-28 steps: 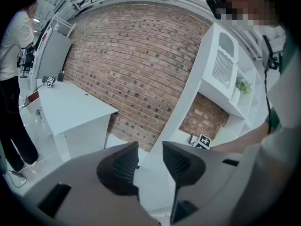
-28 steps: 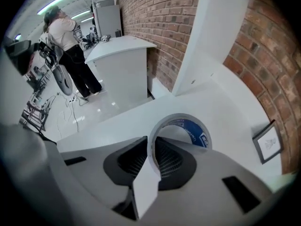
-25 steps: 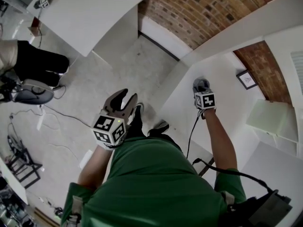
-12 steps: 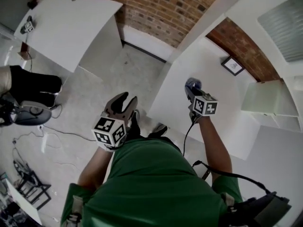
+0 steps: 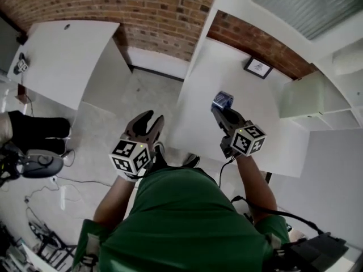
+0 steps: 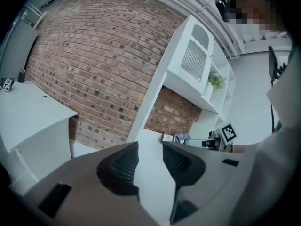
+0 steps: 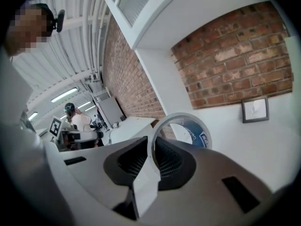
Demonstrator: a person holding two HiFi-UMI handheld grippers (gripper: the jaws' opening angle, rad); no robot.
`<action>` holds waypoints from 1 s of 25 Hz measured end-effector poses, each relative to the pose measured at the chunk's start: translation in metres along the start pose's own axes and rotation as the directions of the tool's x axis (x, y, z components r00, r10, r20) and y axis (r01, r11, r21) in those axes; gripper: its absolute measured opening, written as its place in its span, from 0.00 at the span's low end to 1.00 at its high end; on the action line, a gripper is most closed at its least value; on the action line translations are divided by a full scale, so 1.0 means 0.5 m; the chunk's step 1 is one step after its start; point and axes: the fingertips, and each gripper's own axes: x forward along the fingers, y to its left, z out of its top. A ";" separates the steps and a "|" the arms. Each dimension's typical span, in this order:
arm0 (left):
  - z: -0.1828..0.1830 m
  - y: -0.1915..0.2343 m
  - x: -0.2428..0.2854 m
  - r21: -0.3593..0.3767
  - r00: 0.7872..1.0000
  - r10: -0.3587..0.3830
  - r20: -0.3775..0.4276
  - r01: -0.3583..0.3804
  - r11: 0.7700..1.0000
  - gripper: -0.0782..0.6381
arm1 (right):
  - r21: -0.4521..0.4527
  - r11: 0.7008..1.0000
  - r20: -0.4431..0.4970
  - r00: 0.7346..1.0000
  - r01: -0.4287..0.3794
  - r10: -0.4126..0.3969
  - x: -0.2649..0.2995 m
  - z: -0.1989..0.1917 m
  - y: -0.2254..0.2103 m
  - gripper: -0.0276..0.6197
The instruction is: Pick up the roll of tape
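The roll of tape is clear with a blue-printed core. My right gripper is shut on it and holds it up in the air over the white desk. In the right gripper view the roll stands on edge with its rim pinched between the pads, and a loose tail of tape hangs down in front of the right gripper. My left gripper hangs over the floor, to the left of the desk. It stands open, and the left gripper view shows nothing held in the left gripper.
A framed picture leans at the back of the desk, with white shelves to its right. A second white table stands at the left by the brick wall. A seated person's legs and floor cables are at the left.
My right gripper has risen off the desk with the tape and tilted from pointing down toward level. The head view has swung up toward the brick wall. The left gripper keeps its open pose.
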 end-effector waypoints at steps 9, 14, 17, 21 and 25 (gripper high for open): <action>0.057 -0.080 0.070 0.058 0.997 -0.070 0.021 0.068 0.996 0.35 | -0.007 1.000 0.238 0.971 -0.002 0.004 -0.139 0.136 0.050 0.14; 0.089 -0.122 0.103 0.084 0.994 -0.103 0.041 0.099 0.992 0.34 | 0.010 1.000 0.314 0.949 0.014 -0.016 -0.201 0.164 0.049 0.14; 0.098 -0.144 0.121 0.093 0.992 -0.124 0.036 0.120 0.988 0.34 | 0.005 1.000 0.335 0.942 0.029 -0.028 -0.224 0.177 0.049 0.14; 0.102 -0.169 0.141 0.102 0.989 -0.146 0.024 0.143 0.984 0.34 | -0.020 0.999 0.348 0.937 0.032 -0.023 -0.243 0.190 0.054 0.14; 0.105 -0.180 0.156 0.108 0.988 -0.152 0.021 0.149 0.983 0.34 | -0.039 0.999 0.365 0.931 0.036 -0.020 -0.253 0.203 0.049 0.14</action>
